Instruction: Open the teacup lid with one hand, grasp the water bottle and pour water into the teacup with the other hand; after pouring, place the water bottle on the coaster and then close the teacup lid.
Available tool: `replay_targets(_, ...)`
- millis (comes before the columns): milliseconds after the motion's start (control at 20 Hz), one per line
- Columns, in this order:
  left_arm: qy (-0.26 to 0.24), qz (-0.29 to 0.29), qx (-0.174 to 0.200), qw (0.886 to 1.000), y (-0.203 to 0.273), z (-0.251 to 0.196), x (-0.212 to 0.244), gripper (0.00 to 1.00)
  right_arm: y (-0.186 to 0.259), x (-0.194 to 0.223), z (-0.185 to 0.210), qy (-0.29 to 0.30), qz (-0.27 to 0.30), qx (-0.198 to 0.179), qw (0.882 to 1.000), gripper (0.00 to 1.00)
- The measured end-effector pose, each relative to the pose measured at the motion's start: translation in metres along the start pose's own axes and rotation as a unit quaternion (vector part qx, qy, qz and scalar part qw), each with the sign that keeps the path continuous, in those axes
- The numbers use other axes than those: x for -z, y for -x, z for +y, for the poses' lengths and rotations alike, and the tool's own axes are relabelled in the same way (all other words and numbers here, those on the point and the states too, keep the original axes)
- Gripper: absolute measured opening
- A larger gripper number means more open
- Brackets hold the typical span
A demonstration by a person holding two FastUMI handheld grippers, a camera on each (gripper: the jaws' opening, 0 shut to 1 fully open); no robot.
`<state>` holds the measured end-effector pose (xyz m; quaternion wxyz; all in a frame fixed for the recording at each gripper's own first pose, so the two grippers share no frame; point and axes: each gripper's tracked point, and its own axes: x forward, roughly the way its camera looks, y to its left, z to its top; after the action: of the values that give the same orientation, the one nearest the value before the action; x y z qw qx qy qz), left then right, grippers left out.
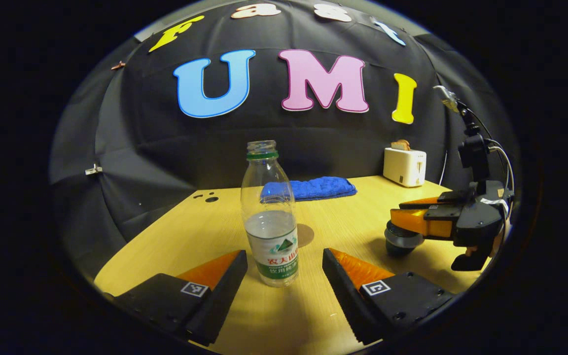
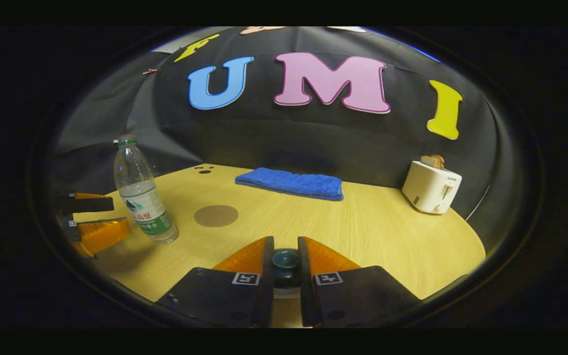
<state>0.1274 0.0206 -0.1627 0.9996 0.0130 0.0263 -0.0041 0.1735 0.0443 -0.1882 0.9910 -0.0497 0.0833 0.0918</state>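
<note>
— Left, where's the bottle [image 1: 270, 217]?
— Centre of my frame, upright on the table [image 1: 175, 236], capless, between my spread fingers, untouched. Yours?
— Pressed on the lid knob [image 2: 285, 258], bottom centre. The coaster [image 2: 216, 215] lies bare, left of centre, right of the bottle.

Materials and finishes as we see them from the two claws

Ahead of the left gripper [image 1: 284, 261], between its spread fingers, we log a water bottle [image 1: 269, 217] of clear glossy plastic with a printed paper-like label; the table [image 2: 387, 231] beneath is pale wood-grain, smooth, with a soft sheen. Beyond the right gripper [image 2: 285, 264] we list a flat matt coaster [image 2: 216, 215], a rough, nubby blue cloth [image 2: 291, 183], and a toaster [image 2: 431, 187] of smooth cream plastic. Between its fingers sits the teacup lid [image 2: 285, 259], dark and glazed-looking.
</note>
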Motion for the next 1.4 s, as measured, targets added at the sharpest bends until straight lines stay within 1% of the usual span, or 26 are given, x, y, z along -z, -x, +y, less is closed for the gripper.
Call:
replay_targets(50, 0.009, -0.003, -0.009, 1.0, -0.005, 0.006, -0.002, 0.97, 0.002, -0.004, 0.0, -0.002, -0.002, -0.002, 1.0, 0.3)
replay_targets(100, 0.018, -0.005, -0.014, 1.0, -0.009, 0.01, -0.004, 0.97, 0.003, -0.007, -0.001, -0.006, -0.003, -0.002, 1.0, 0.25)
replay_targets(200, 0.037, -0.009, -0.02, 0.999, -0.019, 0.016, -0.008, 0.97, 0.006, -0.009, -0.003, -0.008, -0.003, -0.003, 1.0, 0.25)
replay_targets(250, 0.041, -0.011, -0.018, 0.999, -0.023, 0.017, -0.009, 0.97, 0.01, -0.01, -0.005, -0.008, -0.001, -0.002, 1.0, 0.21)
replay_targets(300, 0.043, -0.016, -0.016, 0.999, -0.027, 0.019, -0.01, 0.97, 0.013, -0.01, -0.007, -0.008, 0.0, -0.001, 1.0, 0.25)
replay_targets(500, 0.06, -0.035, 0.007, 0.998, -0.047, 0.015, -0.014, 0.97, 0.025, -0.002, -0.02, -0.006, 0.013, 0.012, 1.0, 0.25)
replay_targets(550, 0.063, -0.04, 0.009, 0.997, -0.052, 0.015, -0.018, 0.97, 0.027, 0.001, -0.023, -0.007, 0.017, 0.015, 1.0, 0.3)
replay_targets(600, 0.064, -0.045, 0.013, 0.997, -0.058, 0.013, -0.022, 0.97, 0.029, 0.004, -0.026, -0.009, 0.021, 0.018, 1.0, 0.3)
replay_targets(650, 0.064, -0.05, 0.017, 0.997, -0.063, 0.011, -0.025, 0.98, 0.032, 0.008, -0.03, -0.01, 0.025, 0.021, 0.999, 0.21)
replay_targets(700, 0.063, -0.052, 0.021, 0.996, -0.067, 0.009, -0.027, 0.97, 0.034, 0.011, -0.033, -0.011, 0.029, 0.024, 0.999, 0.25)
replay_targets(750, 0.063, -0.052, 0.023, 0.996, -0.071, 0.008, -0.027, 0.97, 0.035, 0.013, -0.034, -0.014, 0.032, 0.027, 0.999, 0.25)
replay_targets(950, 0.068, -0.049, 0.015, 0.996, -0.075, 0.012, -0.024, 0.91, 0.037, 0.013, -0.041, -0.027, 0.037, 0.037, 0.998, 0.25)
replay_targets(1000, 0.068, -0.049, 0.013, 0.996, -0.075, 0.013, -0.024, 0.84, 0.037, 0.014, -0.041, -0.03, 0.038, 0.037, 0.998, 0.25)
replay_targets(1200, 0.054, -0.043, 0.011, 0.998, -0.076, 0.013, -0.023, 0.82, 0.037, 0.014, -0.039, -0.031, 0.041, 0.036, 0.998, 0.25)
replay_targets(1250, 0.049, -0.039, 0.007, 0.998, -0.077, 0.014, -0.022, 0.81, 0.038, 0.014, -0.039, -0.031, 0.042, 0.036, 0.998, 0.3)
replay_targets(1300, 0.043, -0.037, 0.002, 0.998, -0.077, 0.015, -0.022, 0.77, 0.039, 0.014, -0.04, -0.031, 0.043, 0.037, 0.998, 0.25)
replay_targets(1350, 0.037, -0.035, -0.002, 0.999, -0.077, 0.016, -0.021, 0.76, 0.042, 0.014, -0.041, -0.03, 0.043, 0.037, 0.998, 0.25)
replay_targets(1400, 0.03, -0.034, -0.004, 0.999, -0.076, 0.016, -0.022, 0.75, 0.043, 0.013, -0.043, -0.029, 0.043, 0.038, 0.998, 0.21)
